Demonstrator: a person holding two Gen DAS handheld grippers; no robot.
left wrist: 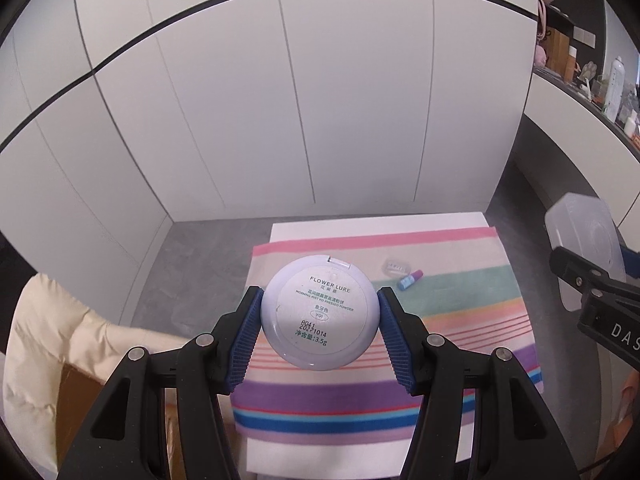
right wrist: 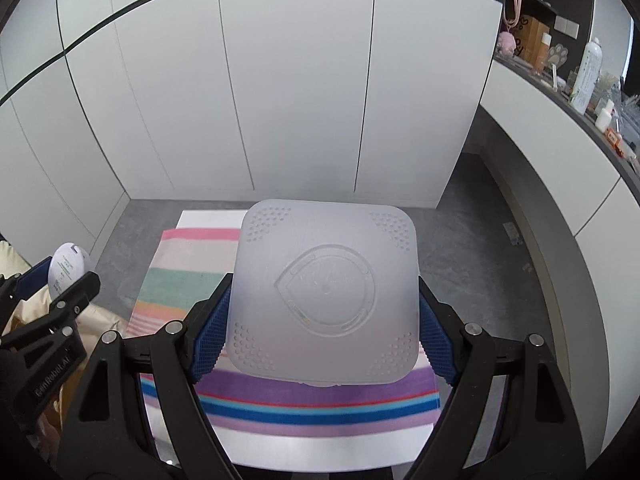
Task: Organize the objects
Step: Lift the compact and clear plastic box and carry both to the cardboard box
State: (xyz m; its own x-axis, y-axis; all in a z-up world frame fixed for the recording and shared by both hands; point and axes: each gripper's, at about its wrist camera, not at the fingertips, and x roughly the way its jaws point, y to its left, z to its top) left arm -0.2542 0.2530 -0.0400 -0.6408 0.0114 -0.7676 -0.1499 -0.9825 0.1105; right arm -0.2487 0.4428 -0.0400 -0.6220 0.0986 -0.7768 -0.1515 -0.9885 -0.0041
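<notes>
Pale lavender-blue pressed-powder compact [left wrist: 320, 312], white label printed in teal lettering, between blue ribbed pads [left wrist: 243, 340] on black left gripper [left wrist: 320, 320]. Frosted translucent grey-white plastic box [right wrist: 325, 296], dotted corners and embossed circle, in black right gripper [right wrist: 324, 320]. Below, cloth [left wrist: 460, 292] striped pink, cream, mint green, thin red, purple, blue and lilac over white table [left wrist: 376, 222]. Near cloth's far edge, blue-and-pink tube [left wrist: 409, 279]. Grey floor [right wrist: 472, 248], white cabinet panels [right wrist: 296, 80].

The left gripper [left wrist: 319, 320] clamps a round powder compact [left wrist: 320, 311], label side up, above a striped cloth [left wrist: 460, 312]. On the cloth farther off lie a small blue tube [left wrist: 409, 279] and what may be a clear case [left wrist: 398, 267]. At right, the right gripper [left wrist: 596, 292] carries a translucent box [left wrist: 580, 236].
</notes>
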